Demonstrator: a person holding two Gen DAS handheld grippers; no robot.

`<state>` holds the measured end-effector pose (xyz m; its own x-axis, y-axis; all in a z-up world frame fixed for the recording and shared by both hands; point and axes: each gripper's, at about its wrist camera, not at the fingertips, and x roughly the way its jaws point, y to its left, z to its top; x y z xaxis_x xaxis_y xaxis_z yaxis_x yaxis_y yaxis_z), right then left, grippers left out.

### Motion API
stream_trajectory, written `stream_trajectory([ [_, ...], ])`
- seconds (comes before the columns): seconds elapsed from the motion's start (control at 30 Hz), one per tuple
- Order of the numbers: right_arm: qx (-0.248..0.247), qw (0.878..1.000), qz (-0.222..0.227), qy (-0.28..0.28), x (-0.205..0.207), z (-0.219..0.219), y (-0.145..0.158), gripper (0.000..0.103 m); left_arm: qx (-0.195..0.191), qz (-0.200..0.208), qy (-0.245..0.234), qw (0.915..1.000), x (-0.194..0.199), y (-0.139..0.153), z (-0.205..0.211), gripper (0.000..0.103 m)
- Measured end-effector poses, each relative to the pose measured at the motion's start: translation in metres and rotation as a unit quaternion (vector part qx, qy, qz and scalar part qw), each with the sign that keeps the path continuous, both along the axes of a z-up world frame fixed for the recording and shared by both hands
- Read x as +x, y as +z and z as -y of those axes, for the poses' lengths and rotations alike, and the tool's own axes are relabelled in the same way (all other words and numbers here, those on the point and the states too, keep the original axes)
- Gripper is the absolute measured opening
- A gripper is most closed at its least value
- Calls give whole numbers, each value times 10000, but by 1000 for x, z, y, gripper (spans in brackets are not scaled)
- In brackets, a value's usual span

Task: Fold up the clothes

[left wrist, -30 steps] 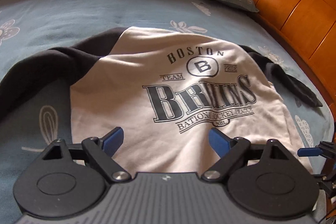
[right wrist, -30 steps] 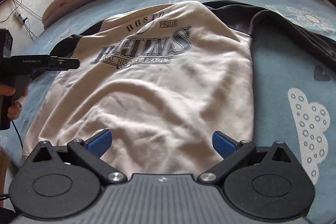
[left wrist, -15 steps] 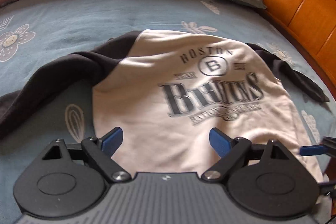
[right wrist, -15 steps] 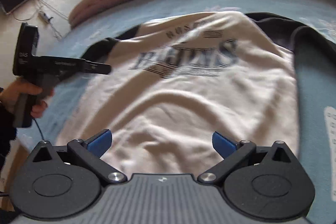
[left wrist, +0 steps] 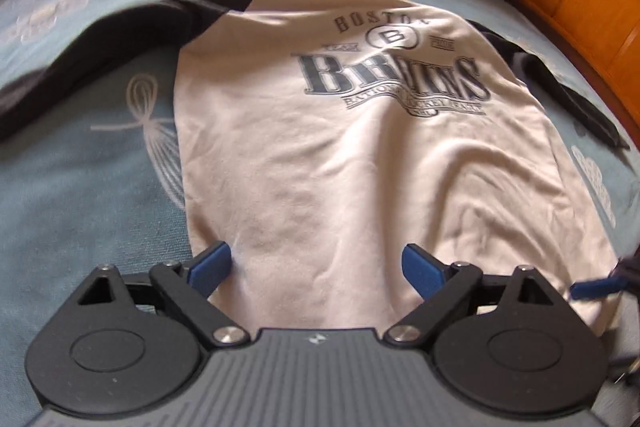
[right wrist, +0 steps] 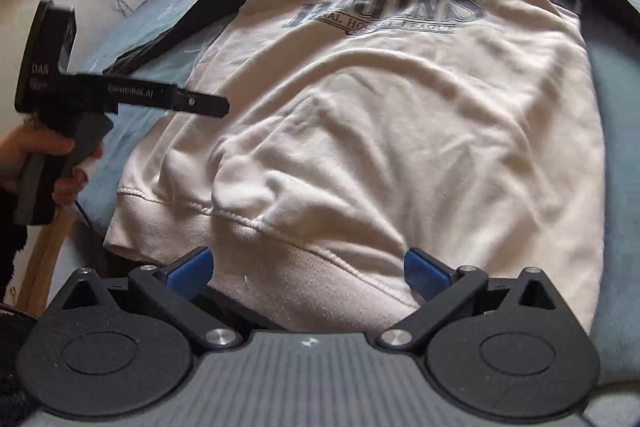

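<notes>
Clearly the cream Boston Bruins sweatshirt [right wrist: 400,115] is soft, thick knit: light enough for one gripper to lift, but limp, so it will sag and drag wherever it is not supported. It lies face up and spread out on the blue patterned bedsheet [left wrist: 80,187], print side showing, its black sleeves [left wrist: 100,59] thrown out to either side, unfolded as it lies. The body is rumpled, with a raised ridge of cloth just above the ribbed hem [right wrist: 280,267].

The hem band is the best place to pinch, I judge: it is doubled, firmer than the body, and will not slip through blue pads as a single layer might. A shoulder seam where cream meets black would serve for a sleeve fold.

The right gripper [right wrist: 308,269] has its jaws wide apart, holding nothing, directly over the hem near its middle, the band running between the two pads. The left gripper [left wrist: 316,267] is likewise spread and empty, low over the lower left part of the body, its left pad near the garment's side edge. In the right wrist view it reaches in from the left, held by a hand [right wrist: 44,155]. Whether either gripper touches the cloth is hard to tell through the fisheye.
</notes>
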<state>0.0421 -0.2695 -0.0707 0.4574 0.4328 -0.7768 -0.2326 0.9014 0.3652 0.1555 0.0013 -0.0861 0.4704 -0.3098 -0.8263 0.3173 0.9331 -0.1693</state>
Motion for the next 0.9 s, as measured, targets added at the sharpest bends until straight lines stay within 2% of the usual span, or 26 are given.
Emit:
stream_trajectory([
  [0.07,-67,9995,78,-297,-8,10,4,103,-31,-25,45,10000,-7,6,-2,94],
  [0.17,-88,9980,80,-623,-7,19,1,103,-588,55,-117,9982,-19,23,-4,94],
  [0.23,-17,9970,6,-775,-5,25,-3,103,-784,97,-278,9965,-23,28,1,95],
  [0.37,-186,9971,-17,-742,-3,19,-7,103,-770,-134,-139,9968,-17,9,7,95],
  [0.4,-229,9971,-6,-723,-4,18,-7,103,-775,-142,-45,9969,-16,3,5,101],
  [0.47,-213,9973,18,-702,-6,18,-7,103,-848,-198,58,9962,-15,-2,2,102],
  [0.7,97,9967,39,-803,-5,27,-9,103,-1193,-264,231,9922,-2,6,-10,102],
  [0.83,131,9967,35,-796,-2,27,-10,103,-1259,-140,244,9916,22,13,-8,102],
  [0.9,148,9967,33,-793,-1,27,-10,103,-1201,47,392,9920,36,19,-11,102],
])
